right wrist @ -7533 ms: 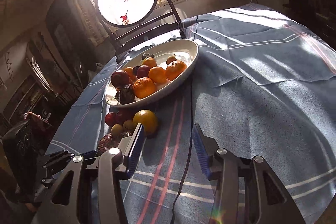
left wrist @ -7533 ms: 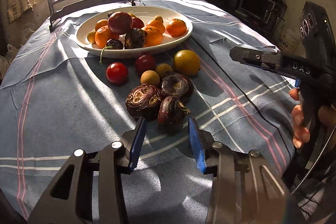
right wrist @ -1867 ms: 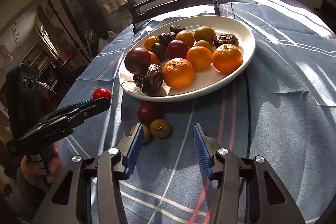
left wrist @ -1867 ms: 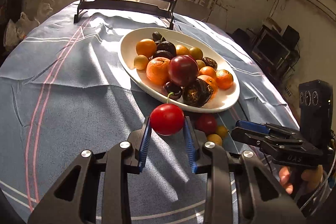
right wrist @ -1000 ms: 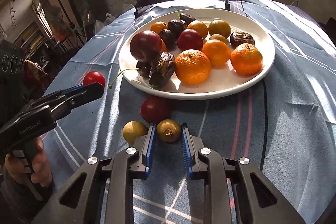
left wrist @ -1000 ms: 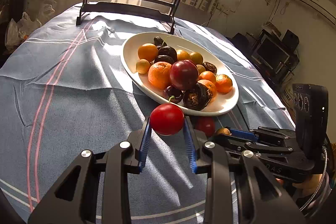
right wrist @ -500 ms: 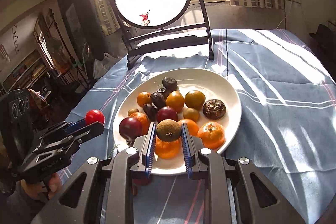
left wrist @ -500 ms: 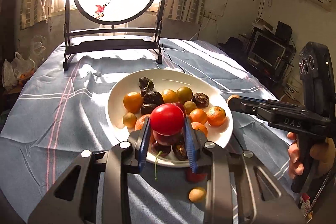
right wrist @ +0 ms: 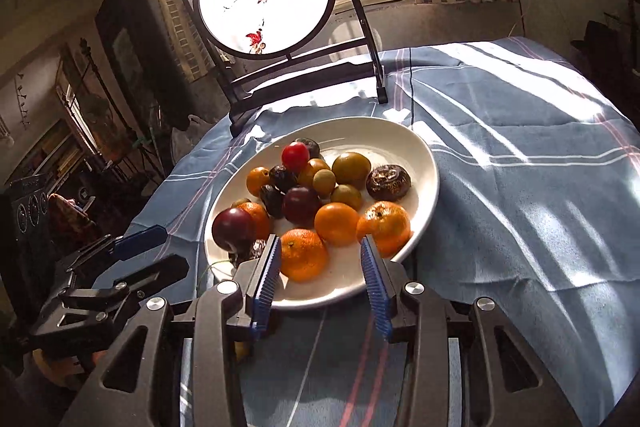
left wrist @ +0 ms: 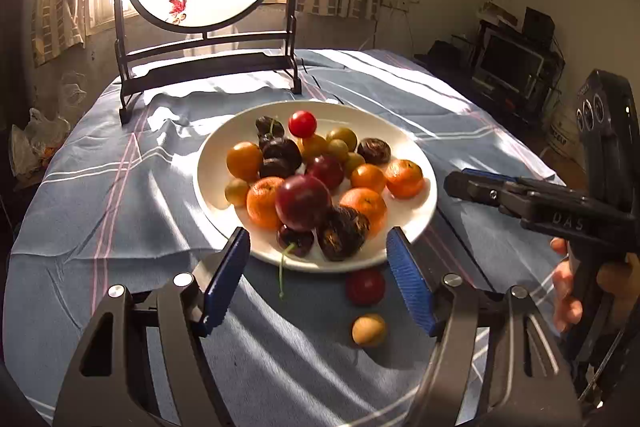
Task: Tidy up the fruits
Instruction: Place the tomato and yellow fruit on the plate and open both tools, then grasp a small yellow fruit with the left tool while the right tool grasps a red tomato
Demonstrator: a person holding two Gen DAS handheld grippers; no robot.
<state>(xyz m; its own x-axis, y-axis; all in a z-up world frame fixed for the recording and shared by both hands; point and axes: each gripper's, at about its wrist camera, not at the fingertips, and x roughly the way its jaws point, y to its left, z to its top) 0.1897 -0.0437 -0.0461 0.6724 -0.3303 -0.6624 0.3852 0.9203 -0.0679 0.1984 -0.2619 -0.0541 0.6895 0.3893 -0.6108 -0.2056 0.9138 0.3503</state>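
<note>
Both claws just sprang apart, empty — left claw (left wrist: 318, 267) wide; right claw (right wrist: 320, 267) narrower; red tomato (left wrist: 302, 123) on the plate (left wrist: 416, 147).

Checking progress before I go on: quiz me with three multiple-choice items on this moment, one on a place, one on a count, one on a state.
1. Where is the small bright red fruit?
A. on the cloth
B. at the far side of the pile on the white plate
C. in the left claw

2. How many fruits lie on the blue tablecloth in front of the plate, in the left wrist view?
A. two
B. none
C. five

3. How does the left claw stand?
A. shut on a fruit
B. shut and empty
C. open and empty

Key: 1 B, it sits among the plated fruit; 2 A, a red fruit and a yellow fruit; 3 C, its pads stand apart with nothing between.
</note>
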